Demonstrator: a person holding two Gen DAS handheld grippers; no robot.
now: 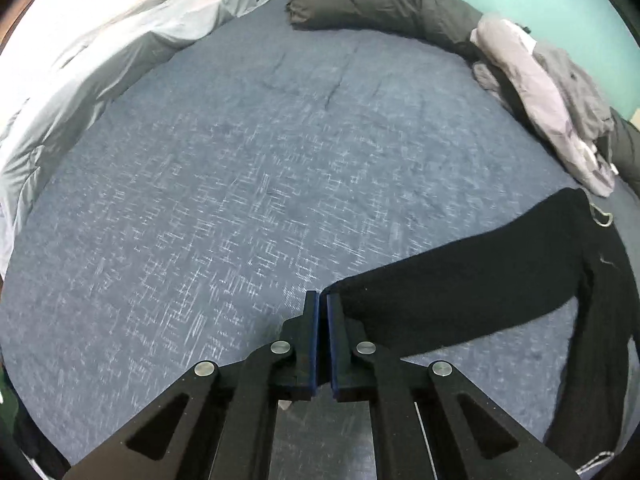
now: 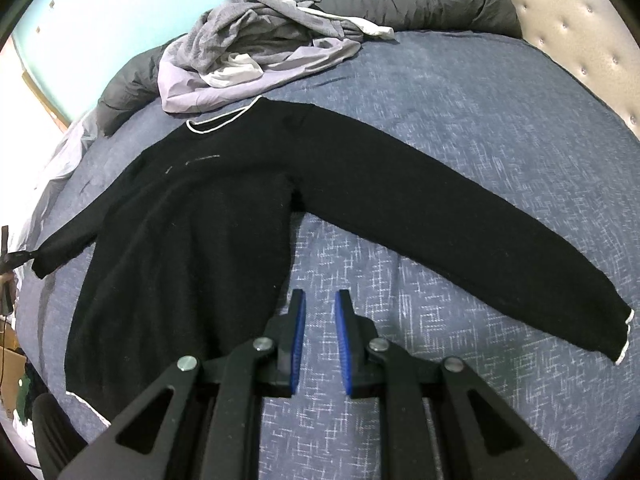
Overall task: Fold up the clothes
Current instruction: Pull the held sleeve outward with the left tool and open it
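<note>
Sweater [image 2: 192, 216]: lying flat on the bed [image 2: 460, 128], filling the centre and left of the right wrist frame, neck toward the top, one sleeve [image 2: 460, 240] stretching to the lower right.
Left hand-held gripper [image 1: 322, 304]: jaws closing to a thin slit, pinching the cuff [image 1: 340, 292] of the other sleeve at lower centre of its frame.
Right hand-held gripper [image 2: 320, 304]: hanging over bare bed beside the sweater's hem, jaws narrow, nothing between them.
Clothes pile [image 2: 256, 48]: sitting at the top, just beyond the neck.
</note>
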